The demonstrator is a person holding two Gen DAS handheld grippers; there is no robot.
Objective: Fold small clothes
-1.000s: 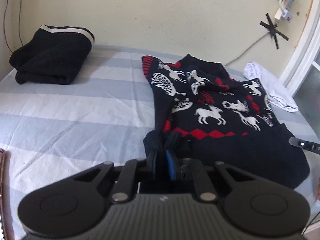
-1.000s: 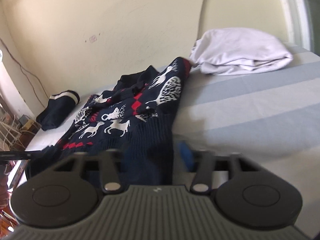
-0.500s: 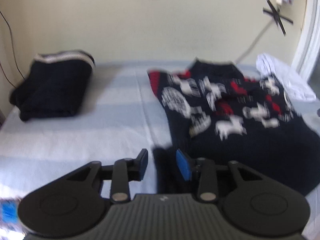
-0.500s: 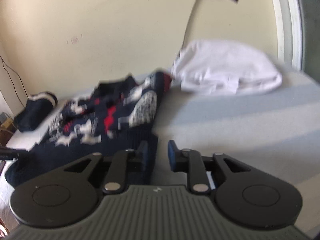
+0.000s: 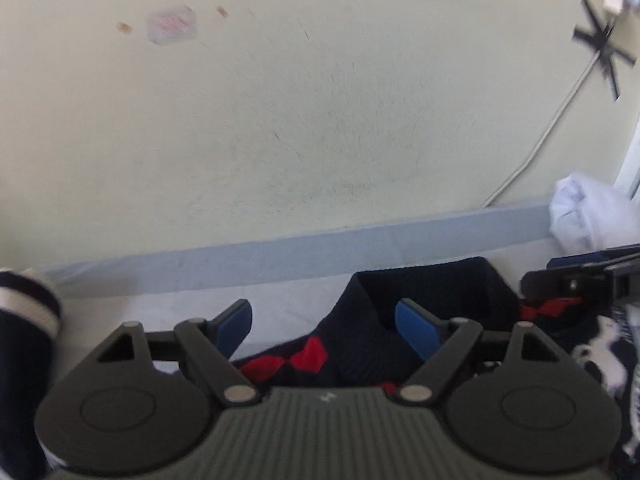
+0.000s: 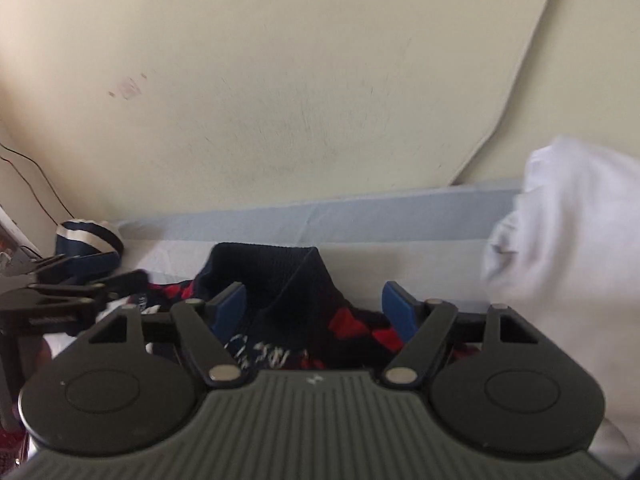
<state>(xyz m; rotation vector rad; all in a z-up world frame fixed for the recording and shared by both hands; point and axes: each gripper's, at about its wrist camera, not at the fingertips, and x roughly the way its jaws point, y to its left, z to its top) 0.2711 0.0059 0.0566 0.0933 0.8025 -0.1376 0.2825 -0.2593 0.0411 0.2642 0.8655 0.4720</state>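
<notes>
From our left wrist camera, the left gripper (image 5: 323,330) now sits near the pale wall (image 5: 300,120), at the far edge of the bed (image 5: 280,254). A second ago its blue pads (image 5: 416,330) pinched the sweater's hem at the near edge; now the jaws are opening and the dark knit sweater (image 5: 360,344) lies loose between them, untouched. We judge the hem has just been carried over, making one fold. A folded navy garment (image 5: 24,320) with white stripes lies at left, a crumpled white cloth (image 5: 588,216) at right.

From our right wrist camera, the right gripper (image 6: 314,312) has made the same trip. Its jaws are opening too, the sweater's (image 6: 280,280) ribbed navy edge standing up between them, red diamonds and white figures below. The soft white cloth (image 6: 560,240) is blurred at right, beside the striped sheet.
</notes>
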